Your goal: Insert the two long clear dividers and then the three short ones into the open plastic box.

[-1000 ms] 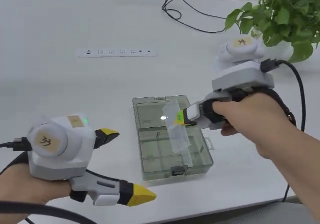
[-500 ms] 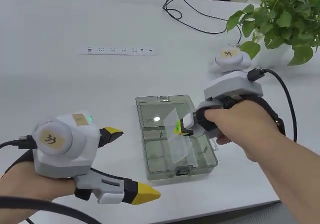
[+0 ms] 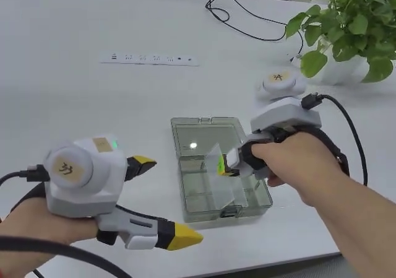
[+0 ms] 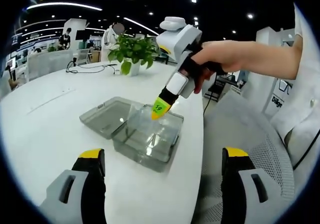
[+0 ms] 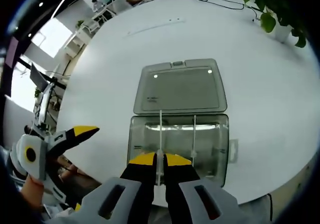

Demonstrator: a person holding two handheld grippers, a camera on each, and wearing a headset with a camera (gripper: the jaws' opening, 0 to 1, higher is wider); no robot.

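Plastic box, clear with a smoky tint, is lying open on the white table, its lid folded flat on the far side of the tray. Right gripper is reaching in from the right, its jaws pressing together on the upper edge of one clear divider. That divider is hanging tilted over the tray with its lower edge reaching down inside; whether it is sitting in a slot cannot be told. In the right gripper view it is showing edge-on, running from the hinge side toward the front wall, and a second divider is standing parallel just beside it. Left gripper is hovering at the near left, apart from the box, jaws spread wide and gripping nothing. Power strip and potted plant are sitting toward the far side of the table.
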